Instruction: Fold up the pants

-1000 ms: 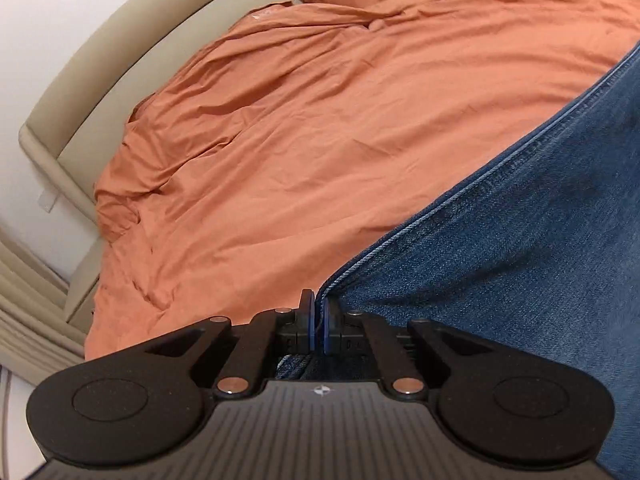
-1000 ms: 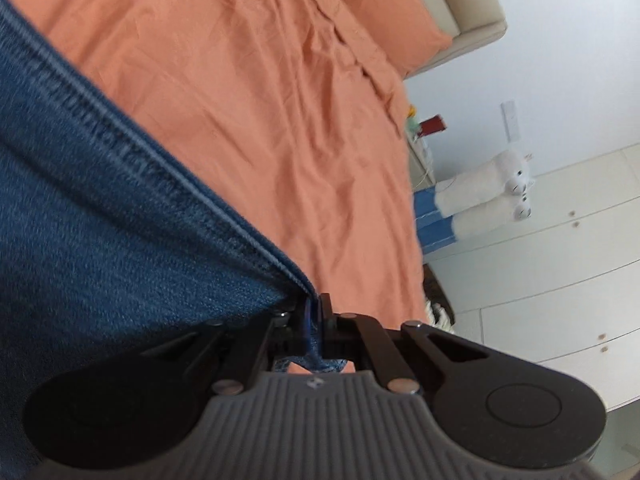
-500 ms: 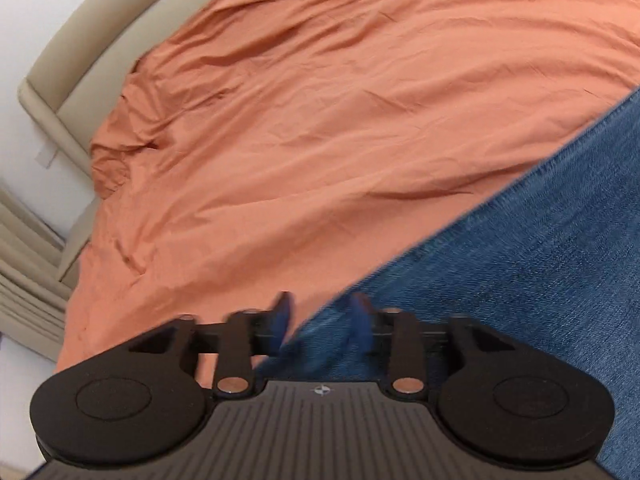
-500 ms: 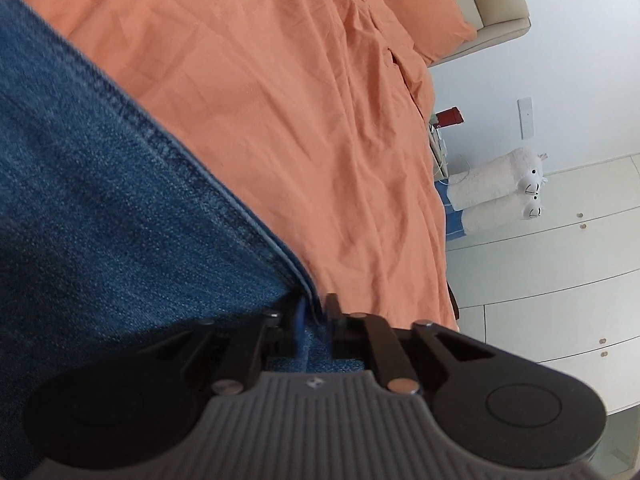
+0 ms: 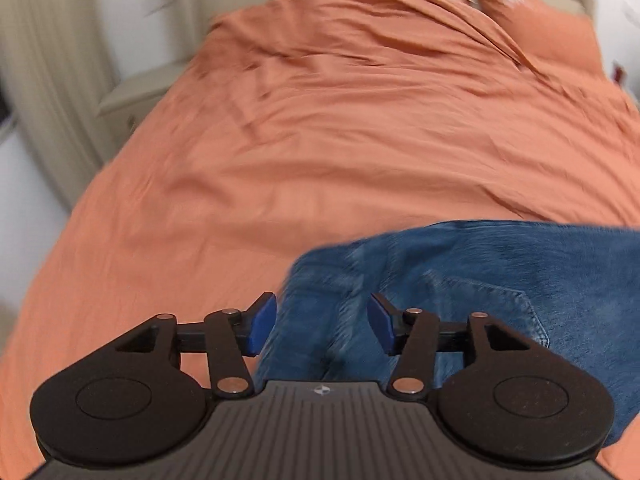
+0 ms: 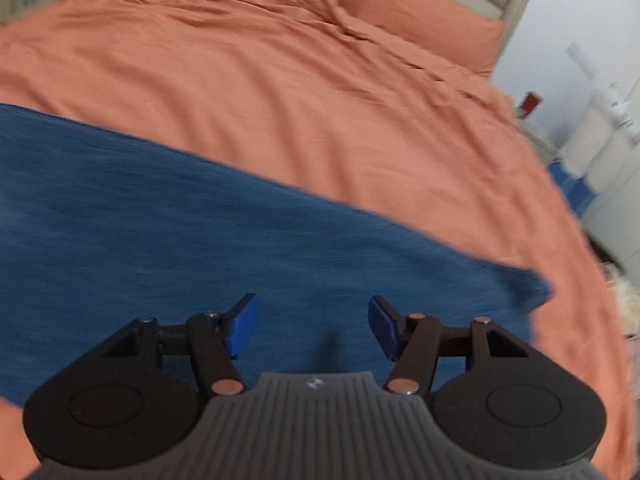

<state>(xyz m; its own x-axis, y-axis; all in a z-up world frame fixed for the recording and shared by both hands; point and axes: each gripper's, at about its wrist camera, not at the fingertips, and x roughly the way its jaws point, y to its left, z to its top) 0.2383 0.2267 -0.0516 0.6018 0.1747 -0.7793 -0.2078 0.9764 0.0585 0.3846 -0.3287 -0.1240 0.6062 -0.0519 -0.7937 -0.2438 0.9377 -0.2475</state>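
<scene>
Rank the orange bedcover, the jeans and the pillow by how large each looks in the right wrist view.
1. Orange bedcover
2. Jeans, though nearness to the camera inflates them
3. Pillow, far off and partly cut by the frame's edge

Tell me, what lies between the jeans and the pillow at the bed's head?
Only wrinkled orange bedding between jeans and pillow, clearest in the right wrist view.

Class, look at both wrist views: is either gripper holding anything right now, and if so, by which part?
Nothing is held. The left gripper and the right gripper are both opening, their fingers clear of the jeans, which lie on the orange bedspread.
</scene>
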